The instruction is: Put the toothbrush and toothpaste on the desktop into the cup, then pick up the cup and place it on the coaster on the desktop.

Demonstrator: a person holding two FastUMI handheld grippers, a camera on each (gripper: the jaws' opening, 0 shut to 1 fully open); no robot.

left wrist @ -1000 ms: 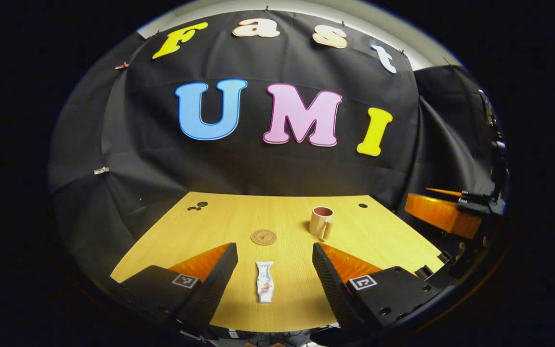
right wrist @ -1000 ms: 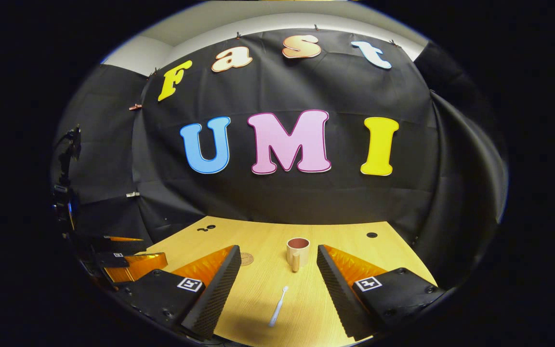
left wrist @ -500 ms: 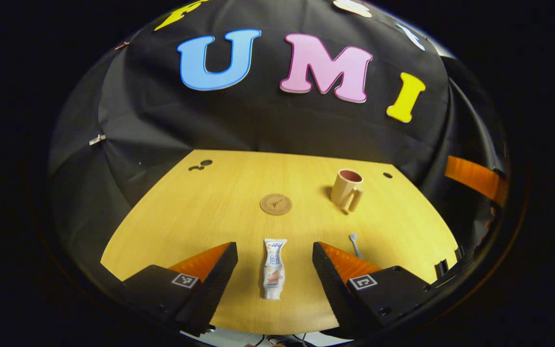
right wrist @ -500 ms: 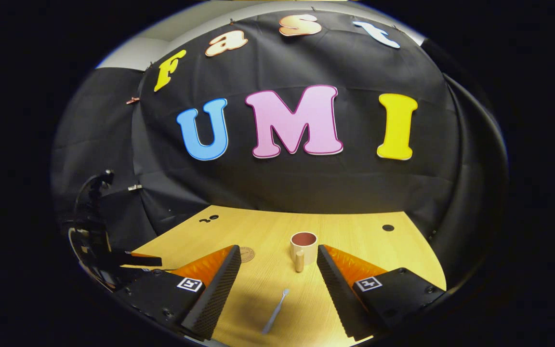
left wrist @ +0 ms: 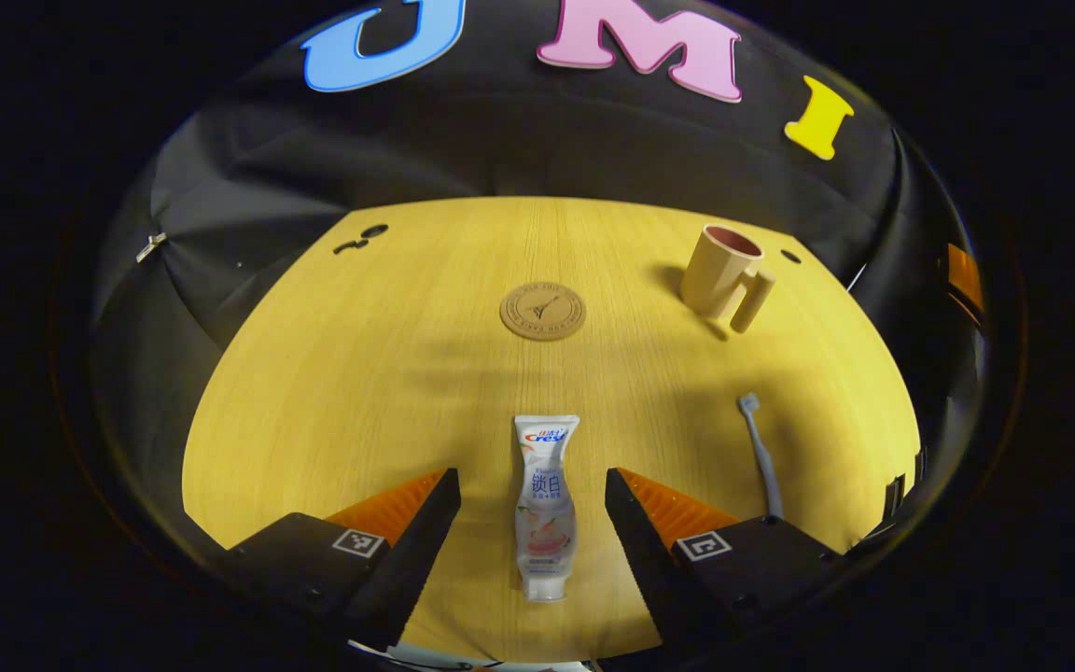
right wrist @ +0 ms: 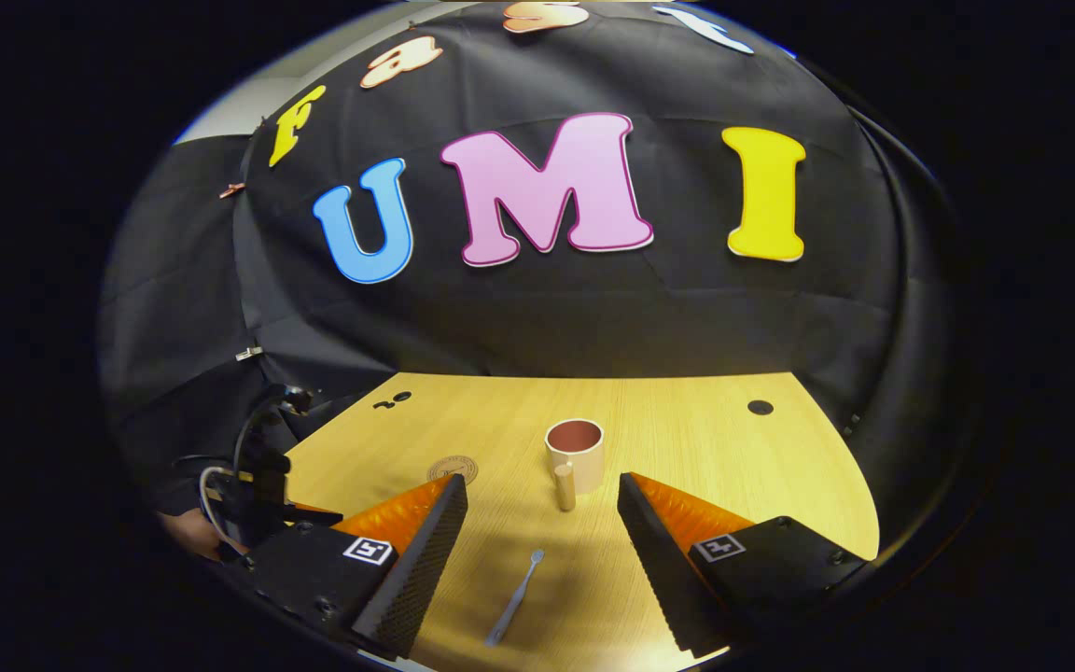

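1. Lining up over the paste [left wrist: 545,509], the left gripper [left wrist: 532,532] hangs above the desk [left wrist: 332,373] with its jaws spread wide and nothing between them; the tube lies flat in the gap, touching neither finger, cap end toward the camera.
2. That straddle looks deliberate: with the tube running along the gripper's own axis, the fingers can come down on either side and close across its narrow width.
3. The right gripper [right wrist: 542,551] is likewise released and empty, held above the brush [right wrist: 514,597], which lies flat and slightly slanted between its fingers, bristle end pointing toward the cup [right wrist: 575,453].
4. The cup stands upright on the desk beyond the brush, handle turned toward the right gripper, mouth open and nothing seen inside.
5. In the left gripper view the cup [left wrist: 719,275] sits far right, well apart from the coaster [left wrist: 543,311], which lies bare near the desk's middle, straight ahead of the paste.
6. The brush [left wrist: 760,448] lies right of the paste, near the desk's edge.
7. Judged from this, the task is at its very start: both items are still on the desk, each with a gripper poised to take it.
8. The brush is thin and low, so pinching it cleanly off the wood may be the fiddlier grasp.
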